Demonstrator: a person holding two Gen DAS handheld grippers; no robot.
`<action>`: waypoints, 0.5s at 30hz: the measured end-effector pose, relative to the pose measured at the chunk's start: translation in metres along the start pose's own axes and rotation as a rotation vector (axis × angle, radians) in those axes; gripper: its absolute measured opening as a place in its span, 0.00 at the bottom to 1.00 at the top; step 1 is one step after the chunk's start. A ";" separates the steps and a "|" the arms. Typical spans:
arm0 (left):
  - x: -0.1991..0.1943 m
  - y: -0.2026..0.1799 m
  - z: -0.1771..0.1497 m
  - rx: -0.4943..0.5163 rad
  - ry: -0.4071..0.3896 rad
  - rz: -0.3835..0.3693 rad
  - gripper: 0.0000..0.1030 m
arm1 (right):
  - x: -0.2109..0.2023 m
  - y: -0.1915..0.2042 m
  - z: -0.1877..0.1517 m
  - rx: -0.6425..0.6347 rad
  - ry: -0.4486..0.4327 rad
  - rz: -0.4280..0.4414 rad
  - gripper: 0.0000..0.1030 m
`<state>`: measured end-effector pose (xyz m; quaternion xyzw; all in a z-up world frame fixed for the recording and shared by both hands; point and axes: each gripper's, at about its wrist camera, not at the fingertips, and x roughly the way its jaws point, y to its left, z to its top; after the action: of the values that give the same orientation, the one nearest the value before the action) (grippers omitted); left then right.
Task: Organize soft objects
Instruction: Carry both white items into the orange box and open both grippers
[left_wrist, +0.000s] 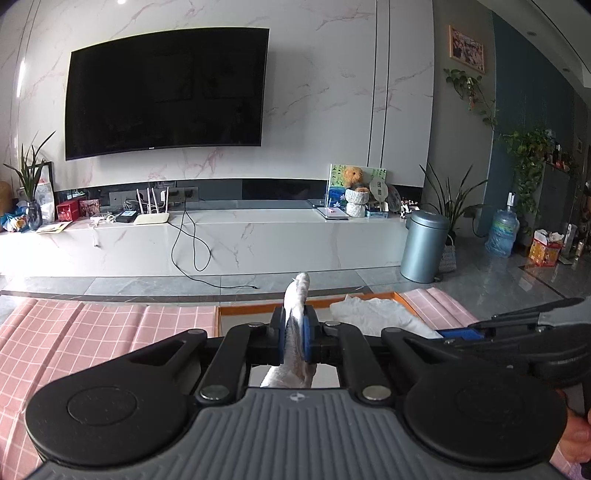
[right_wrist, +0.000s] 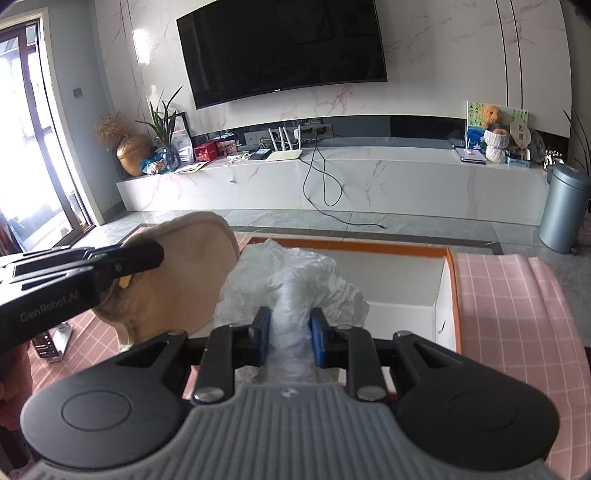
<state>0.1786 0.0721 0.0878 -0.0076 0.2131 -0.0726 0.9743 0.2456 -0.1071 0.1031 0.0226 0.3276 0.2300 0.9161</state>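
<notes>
Left wrist view: the left gripper tilts slightly down, its jaws pinched tight on a thin fold of cloth that sticks up past the pads. Right wrist view: the right gripper, tilted more steeply down, clamps a crumpled white plastic bag above the orange-rimmed box. To its left, the left gripper carries a beige cloth hanging above the pink checked tablecloth. Beyond lie grey floor tiles, a marble TV bench, a bin and a wall-mounted TV.
</notes>
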 end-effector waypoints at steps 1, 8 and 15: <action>0.008 0.002 0.001 -0.001 0.001 0.000 0.09 | 0.007 -0.001 0.003 0.000 0.005 -0.008 0.21; 0.065 0.024 -0.006 0.029 0.111 -0.058 0.09 | 0.069 -0.010 0.016 0.021 0.088 -0.032 0.21; 0.099 0.025 -0.012 0.167 0.180 -0.070 0.09 | 0.132 -0.019 0.017 0.091 0.185 -0.029 0.21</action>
<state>0.2662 0.0823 0.0347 0.0725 0.2926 -0.1244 0.9453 0.3533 -0.0646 0.0351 0.0383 0.4211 0.2027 0.8832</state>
